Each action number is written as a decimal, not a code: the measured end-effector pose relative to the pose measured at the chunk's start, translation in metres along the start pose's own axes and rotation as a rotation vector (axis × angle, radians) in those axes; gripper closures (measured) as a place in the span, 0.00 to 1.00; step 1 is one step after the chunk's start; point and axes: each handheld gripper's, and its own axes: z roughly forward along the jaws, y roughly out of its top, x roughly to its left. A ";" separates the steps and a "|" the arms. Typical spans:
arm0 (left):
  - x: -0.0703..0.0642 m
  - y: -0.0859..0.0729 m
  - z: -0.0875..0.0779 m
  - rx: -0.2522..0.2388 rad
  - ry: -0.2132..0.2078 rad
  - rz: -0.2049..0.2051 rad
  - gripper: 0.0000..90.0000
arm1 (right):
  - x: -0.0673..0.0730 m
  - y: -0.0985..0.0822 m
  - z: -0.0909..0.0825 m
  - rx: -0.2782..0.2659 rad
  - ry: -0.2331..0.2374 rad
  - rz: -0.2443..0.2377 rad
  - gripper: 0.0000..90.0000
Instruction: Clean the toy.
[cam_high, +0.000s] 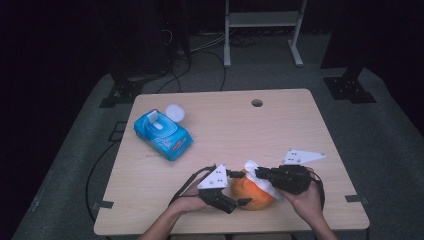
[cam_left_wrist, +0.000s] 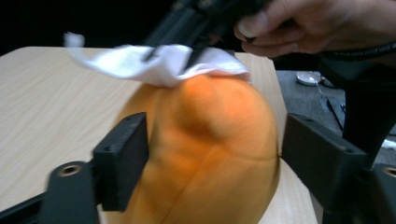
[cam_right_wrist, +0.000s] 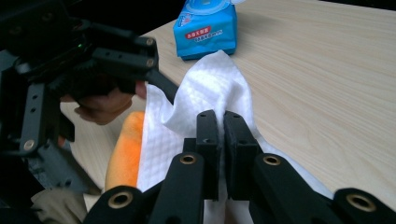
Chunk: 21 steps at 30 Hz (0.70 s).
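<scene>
Near table edge: right tongs (cam_right_wrist: 223, 122) clenched on white wipe (cam_right_wrist: 210, 88); left tongs (cam_left_wrist: 212, 154) released, straddling orange fruit (cam_left_wrist: 210, 149).

Table (cam_high: 220, 130): pale wood-grain top, matt, smooth. Orange fruit-shaped object (cam_left_wrist: 205, 154): smooth skin with a soft sheen and shallow ridges; material cannot be told. Wipe (cam_right_wrist: 205, 93): white, thin nonwoven cloth or paper, embossed with a fine quilted pattern, matt, crumpled. Wipe pack (cam_high: 162, 134): blue glossy plastic film, with a white plastic flip lid. Right gripper (cam_right_wrist: 223, 135) and left gripper (cam_left_wrist: 212, 154): black matt hard plastic, with brass-coloured metal inserts at the pivots.
</scene>
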 end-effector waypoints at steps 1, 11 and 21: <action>0.002 -0.002 0.001 0.010 0.006 -0.004 0.20 | -0.001 0.000 -0.001 0.000 0.004 0.002 0.94; -0.007 -0.007 0.013 0.046 0.006 -0.010 0.33 | 0.031 0.011 0.004 0.004 0.059 -0.114 0.94; -0.005 -0.007 0.014 0.038 0.011 -0.033 0.35 | -0.015 -0.001 -0.012 0.078 -0.130 -0.035 0.94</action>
